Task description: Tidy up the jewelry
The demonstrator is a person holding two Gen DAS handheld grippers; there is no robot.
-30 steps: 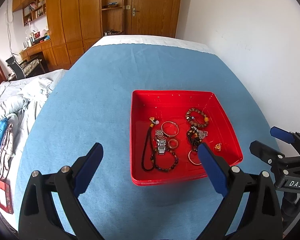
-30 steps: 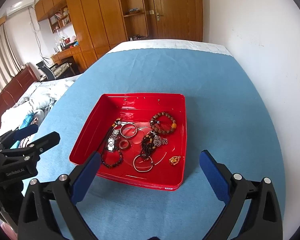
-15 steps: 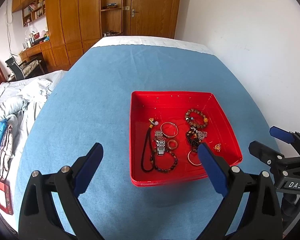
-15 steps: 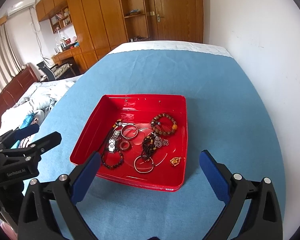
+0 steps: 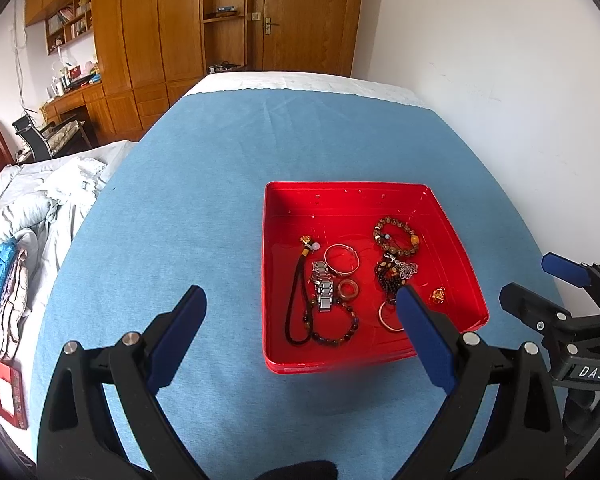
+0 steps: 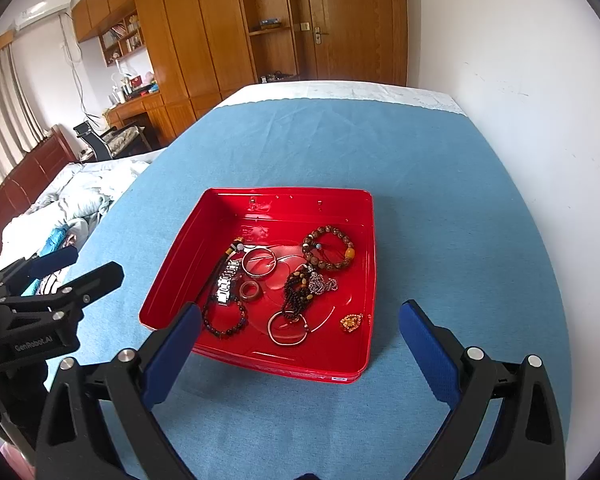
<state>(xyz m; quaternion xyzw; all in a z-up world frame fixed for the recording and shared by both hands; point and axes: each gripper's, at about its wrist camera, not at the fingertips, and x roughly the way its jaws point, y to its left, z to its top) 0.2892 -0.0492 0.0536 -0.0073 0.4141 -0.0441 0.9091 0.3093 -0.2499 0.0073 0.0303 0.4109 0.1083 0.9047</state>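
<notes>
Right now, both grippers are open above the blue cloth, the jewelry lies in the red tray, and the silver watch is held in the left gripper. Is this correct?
Not quite. The left gripper holds nothing; the silver watch lies in the red tray with the other jewelry, as the left wrist view shows. The rest is right: the right gripper is open too, and both are over the blue cloth.

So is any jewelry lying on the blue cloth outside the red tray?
No. In the right wrist view every piece, including the beaded bracelet and gold pendant, lies inside the red tray; the blue cloth around it is bare.
</notes>
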